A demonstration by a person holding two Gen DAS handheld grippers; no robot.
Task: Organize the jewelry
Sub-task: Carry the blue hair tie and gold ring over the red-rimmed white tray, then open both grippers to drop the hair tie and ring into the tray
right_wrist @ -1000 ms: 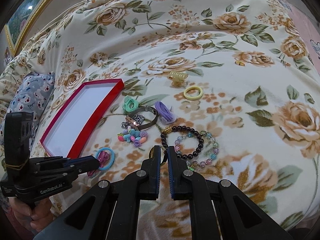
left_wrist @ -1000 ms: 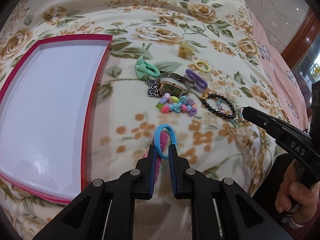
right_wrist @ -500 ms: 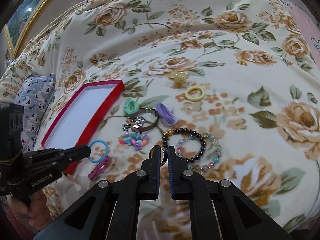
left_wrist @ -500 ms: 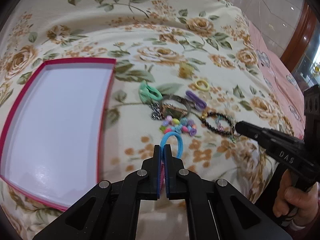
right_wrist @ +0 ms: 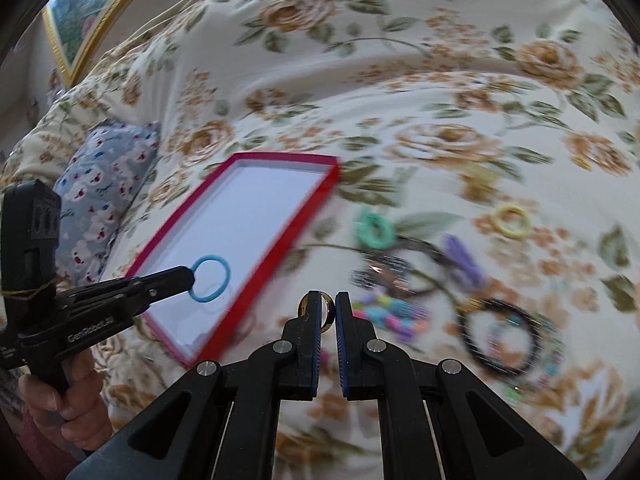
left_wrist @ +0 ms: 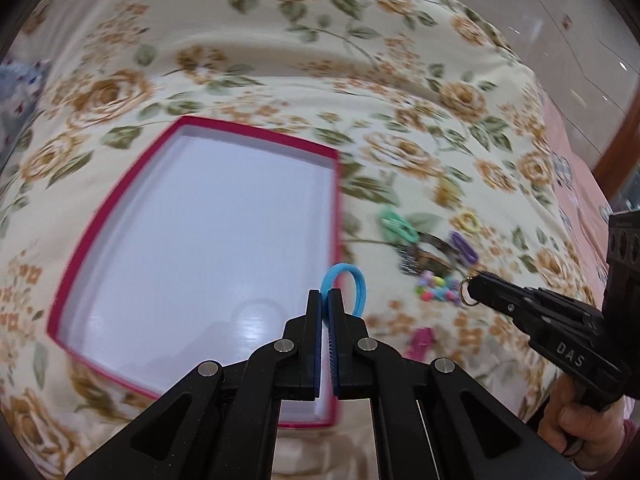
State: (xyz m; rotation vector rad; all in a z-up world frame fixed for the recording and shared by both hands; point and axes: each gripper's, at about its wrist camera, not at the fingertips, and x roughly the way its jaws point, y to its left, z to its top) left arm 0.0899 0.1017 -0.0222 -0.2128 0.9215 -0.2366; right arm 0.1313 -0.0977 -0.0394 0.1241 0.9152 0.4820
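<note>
Floral quilt [right_wrist: 400,92] bears a red-rimmed tray [right_wrist: 298,220]; gilt-framed picture [right_wrist: 80,20] behind

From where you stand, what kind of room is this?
Most likely a bedroom. The jewelry lies on a soft floral quilt, a patterned blue pillow sits at its edge, and a gold-framed painting hangs behind it.

A cream floral bedspread [right_wrist: 400,92] covers the bed. A blue patterned pillow [right_wrist: 108,176] lies at its edge. A gilt-framed picture [right_wrist: 88,12] hangs behind.
</note>
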